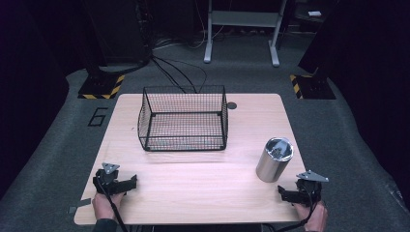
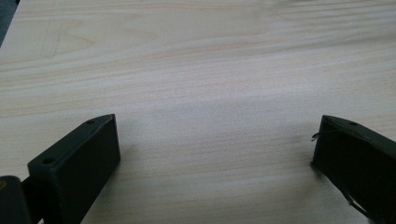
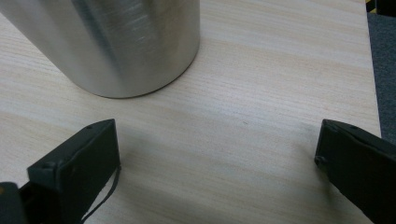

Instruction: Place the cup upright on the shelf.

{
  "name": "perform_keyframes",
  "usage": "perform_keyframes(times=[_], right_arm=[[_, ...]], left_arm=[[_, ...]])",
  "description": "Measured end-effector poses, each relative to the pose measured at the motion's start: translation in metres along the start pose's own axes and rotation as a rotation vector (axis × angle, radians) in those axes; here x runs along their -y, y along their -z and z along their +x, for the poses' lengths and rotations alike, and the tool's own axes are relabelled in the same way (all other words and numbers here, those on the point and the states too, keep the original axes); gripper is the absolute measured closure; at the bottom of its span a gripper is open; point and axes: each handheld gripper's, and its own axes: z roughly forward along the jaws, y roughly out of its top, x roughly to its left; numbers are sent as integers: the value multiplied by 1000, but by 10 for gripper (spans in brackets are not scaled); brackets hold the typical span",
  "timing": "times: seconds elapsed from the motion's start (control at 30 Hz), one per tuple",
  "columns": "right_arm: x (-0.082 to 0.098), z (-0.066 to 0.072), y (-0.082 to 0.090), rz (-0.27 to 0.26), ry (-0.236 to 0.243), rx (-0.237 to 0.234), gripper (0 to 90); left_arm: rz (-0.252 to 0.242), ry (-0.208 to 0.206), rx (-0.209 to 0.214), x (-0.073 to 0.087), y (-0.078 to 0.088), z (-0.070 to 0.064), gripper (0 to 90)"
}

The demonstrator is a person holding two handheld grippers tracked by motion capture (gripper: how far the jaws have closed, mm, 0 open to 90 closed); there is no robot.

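Two hands come in at the near edge of the wooden table (image 1: 193, 193), and each one holds a black gripper. On the near left, the left gripper (image 1: 129, 182) rests low on the table top. Its jaws stand wide apart, released, with nothing but bare wood between them, as the left gripper view (image 2: 215, 140) shows. A grey three-cornered plate sits on top of it, and a cable trails back toward the person.

On the near right, the right gripper (image 1: 283, 193) also lies low at the table edge. Its jaws are spread wide too and hold nothing. In the right gripper view (image 3: 217, 149) bare wood lies between them.

Just beyond the right gripper stands a shiny metal can (image 1: 273, 159). It is upright, near the right edge of the table, close to the gripper but not touching it. In the right gripper view the can's round bottom (image 3: 116, 46) sits on the wood, a little past the jaws and off to the left side.

Farther away, in the middle of the table toward the far edge, sits a black wire basket (image 1: 183, 121). It stands well apart from the can and from both grippers.
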Motion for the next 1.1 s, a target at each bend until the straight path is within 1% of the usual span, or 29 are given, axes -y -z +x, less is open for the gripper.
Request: perform_keyframes(times=[0.07, 0.3, 0.33, 0.6, 0.63, 0.67, 0.7, 0.77, 0.93, 0.97, 1.0, 1.03, 1.1], right_arm=[[0, 1, -1, -5, -4, 8, 0], [0, 1, -1, -1, 0, 6, 0], [0, 1, 0, 2, 8, 7, 0], [-1, 0, 0, 8, 8, 4, 0], [-1, 0, 0, 2, 7, 8, 0], [-1, 0, 0, 1, -3, 2, 0], [-1, -2, 1, -1, 9, 1, 0], [-1, -3, 2, -12, -12, -13, 0], [-1, -4, 4, -13, -13, -37, 0], [-2, -4, 5, -21, -3, -40, 0], [-3, -3, 8, -22, -12, -48, 0], [-5, -2, 10, -38, -17, -52, 0], [-10, 0, 17, -57, -10, -69, 0]], left_arm=[[0, 1, 0, 0, 0, 0, 3], [-7, 2, -2, 0, 0, -1, 4], [-7, 2, -2, 0, 0, -1, 4], [-6, 1, -2, 0, 0, -1, 4], [-6, 2, -2, 0, 0, -1, 4], [-7, 1, -3, 0, 0, -1, 4], [-8, 2, -6, 0, 0, -1, 5], [-7, 3, -4, 0, 0, -1, 5], [-7, 3, -4, 0, 0, -1, 4], [-6, 2, -4, 0, 0, -1, 4], [-6, 2, -4, 0, 0, -1, 4], [-6, 2, -4, 0, 0, -1, 4], [-6, 2, -4, 0, 0, -1, 4]])
